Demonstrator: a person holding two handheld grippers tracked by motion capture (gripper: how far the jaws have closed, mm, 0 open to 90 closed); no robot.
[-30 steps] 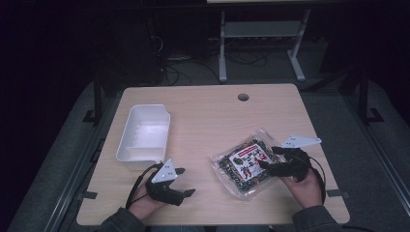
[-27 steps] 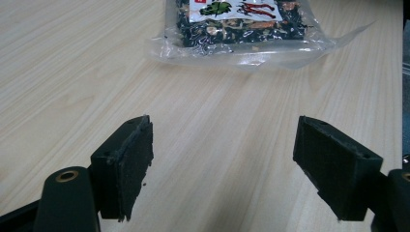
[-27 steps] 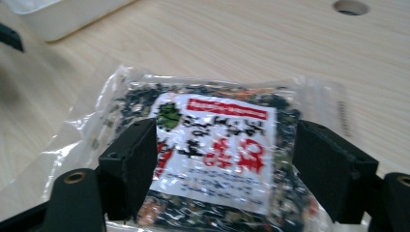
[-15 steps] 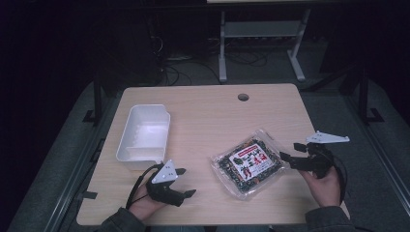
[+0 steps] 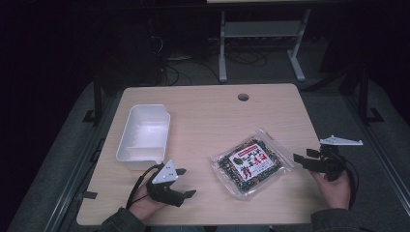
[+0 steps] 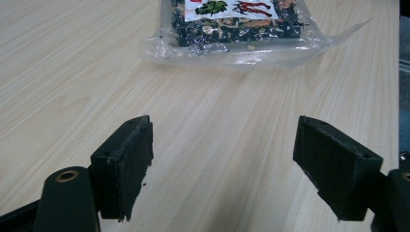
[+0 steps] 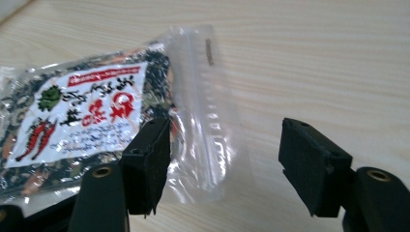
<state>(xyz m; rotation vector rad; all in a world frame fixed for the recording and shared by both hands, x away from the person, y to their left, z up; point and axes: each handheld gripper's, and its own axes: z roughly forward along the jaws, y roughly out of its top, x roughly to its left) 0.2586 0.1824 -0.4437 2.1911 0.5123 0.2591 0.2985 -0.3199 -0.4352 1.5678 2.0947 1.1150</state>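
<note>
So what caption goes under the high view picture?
Two hand-held grippers, left gripper and right gripper, flank a snack packet beside a white tray.

A white empty bin [image 5: 143,137] sat near the left edge of the pale wooden table [image 5: 208,116], whose far side had a round hole [image 5: 243,97].

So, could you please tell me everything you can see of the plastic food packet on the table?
The plastic food packet is a flat, clear, crinkly pouch of dark dried contents, with a white label printed in red, black and green. It has a clear empty strip along one end. It lies flat and askew on the wooden table, right of centre. In the right gripper view nothing is clamped on it; the right hand-held gripper is just beside its edge.
</note>
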